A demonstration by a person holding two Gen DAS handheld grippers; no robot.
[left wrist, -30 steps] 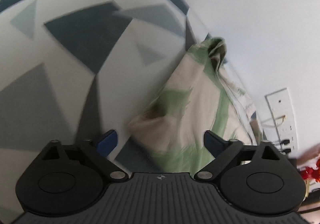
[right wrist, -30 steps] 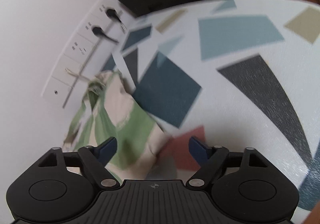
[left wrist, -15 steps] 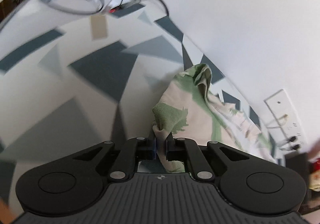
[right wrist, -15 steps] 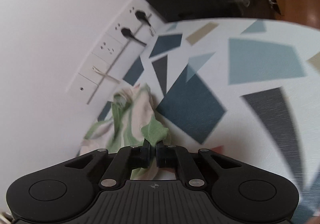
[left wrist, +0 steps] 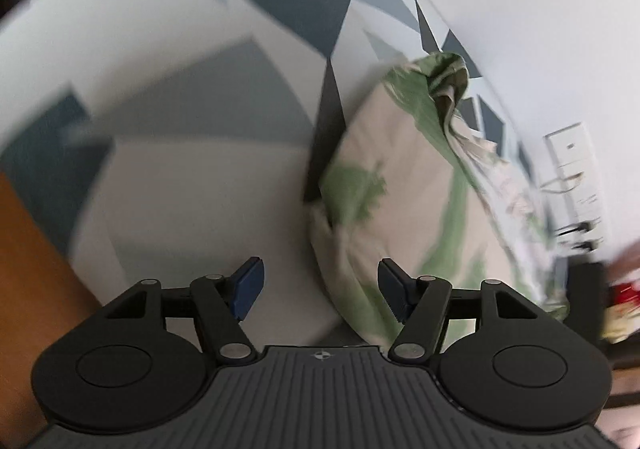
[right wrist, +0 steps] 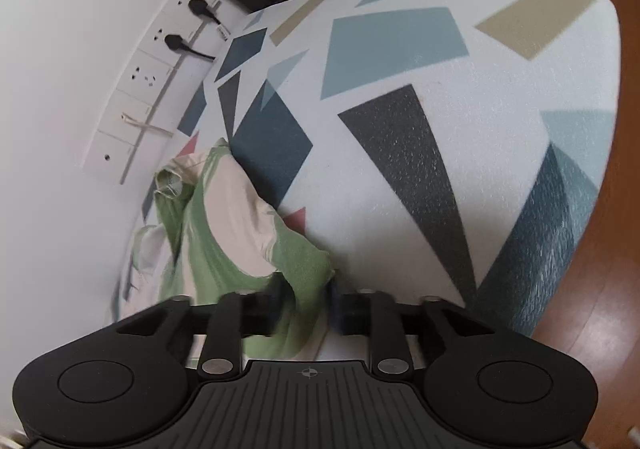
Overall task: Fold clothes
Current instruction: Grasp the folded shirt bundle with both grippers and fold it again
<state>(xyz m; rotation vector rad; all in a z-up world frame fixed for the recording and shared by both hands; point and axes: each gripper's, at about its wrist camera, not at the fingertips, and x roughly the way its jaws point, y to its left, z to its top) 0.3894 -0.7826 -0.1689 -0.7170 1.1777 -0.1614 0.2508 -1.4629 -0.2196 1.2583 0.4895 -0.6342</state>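
The green-and-cream printed cotton garment lay bunched along the wall edge of the white table with geometric patches. Left gripper had just been opening, released, cloth beside one pad; right gripper opening too, green fold between its jaws, contact blurred. Best to release fully, then regrip true corners. No legible writing.

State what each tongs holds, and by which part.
Nothing: both tongs have just been opening; the green-and-cream garment lies between them, unpinched.
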